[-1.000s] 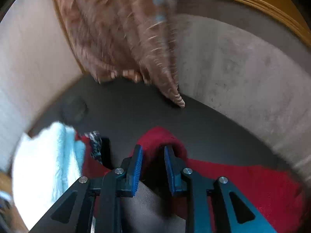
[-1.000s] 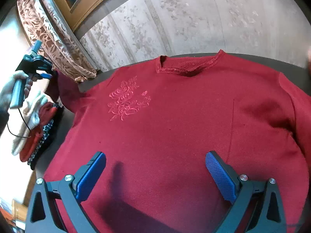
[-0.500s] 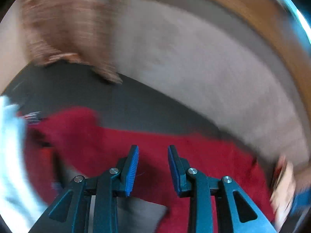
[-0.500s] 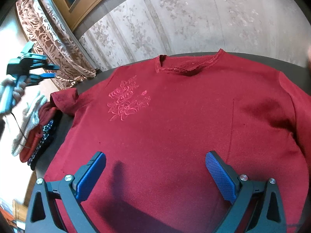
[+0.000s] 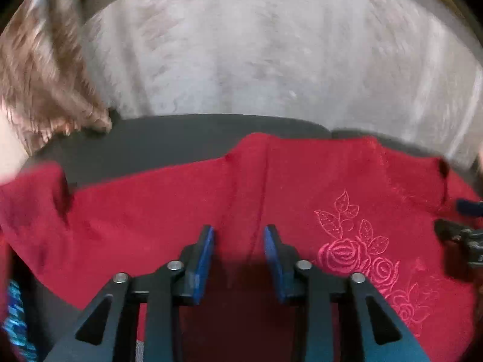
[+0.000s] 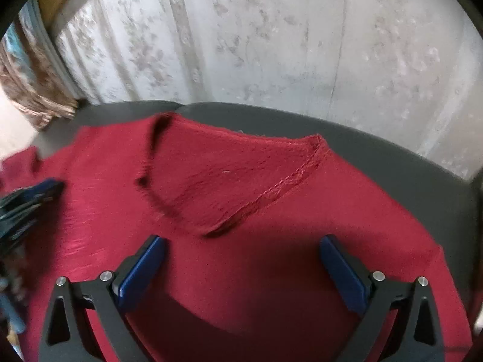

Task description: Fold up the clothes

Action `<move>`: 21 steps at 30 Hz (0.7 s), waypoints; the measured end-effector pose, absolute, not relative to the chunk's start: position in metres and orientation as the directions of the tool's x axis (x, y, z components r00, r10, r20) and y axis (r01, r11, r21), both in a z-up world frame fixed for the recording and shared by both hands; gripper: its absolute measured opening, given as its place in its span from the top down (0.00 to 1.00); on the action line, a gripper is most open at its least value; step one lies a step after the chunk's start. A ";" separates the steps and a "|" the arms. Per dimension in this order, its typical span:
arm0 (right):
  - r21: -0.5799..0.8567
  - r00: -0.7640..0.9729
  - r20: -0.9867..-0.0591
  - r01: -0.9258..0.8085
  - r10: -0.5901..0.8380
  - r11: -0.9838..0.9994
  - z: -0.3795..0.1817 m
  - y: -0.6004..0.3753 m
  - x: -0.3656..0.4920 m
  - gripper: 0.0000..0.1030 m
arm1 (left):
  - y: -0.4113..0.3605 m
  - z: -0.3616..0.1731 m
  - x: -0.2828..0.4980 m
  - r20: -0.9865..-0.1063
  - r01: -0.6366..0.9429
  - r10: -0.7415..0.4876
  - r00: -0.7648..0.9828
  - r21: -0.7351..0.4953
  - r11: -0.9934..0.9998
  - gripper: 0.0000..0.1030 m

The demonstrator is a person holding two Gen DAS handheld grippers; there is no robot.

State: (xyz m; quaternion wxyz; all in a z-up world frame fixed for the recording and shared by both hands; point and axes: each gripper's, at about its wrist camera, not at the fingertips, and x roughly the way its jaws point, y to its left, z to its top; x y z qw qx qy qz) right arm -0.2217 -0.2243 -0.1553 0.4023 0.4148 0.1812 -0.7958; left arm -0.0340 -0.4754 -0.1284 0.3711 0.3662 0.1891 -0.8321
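- Left tool: jaws part-open and opening, empty, above the red sweater.
- Right tool: jaws wide apart, empty, near the neckline by the bench far edge.

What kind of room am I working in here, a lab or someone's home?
Most likely a home. Patterned wallpaper runs behind the dark table, a brown lace-like curtain hangs by a wooden frame at the left, and a red embroidered top lies spread out for folding.
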 end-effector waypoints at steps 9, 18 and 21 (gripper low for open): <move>-0.007 -0.338 -0.782 0.845 -0.524 -0.534 -0.157 -0.292 -0.189 0.00 | -0.519 -0.142 -0.001 -0.758 0.832 -0.555 -0.342 0.031 -0.555 0.59; -0.003 -0.351 -0.779 0.831 -0.520 -0.556 -0.153 -0.282 -0.183 0.00 | -0.510 -0.118 0.002 -0.742 0.823 -0.571 -0.352 0.046 -0.567 0.66; 0.005 -0.389 -0.748 0.807 -0.538 -0.591 -0.141 -0.258 -0.176 0.02 | -0.463 -0.101 0.015 -0.708 0.767 -0.535 -0.461 -0.015 -0.642 0.65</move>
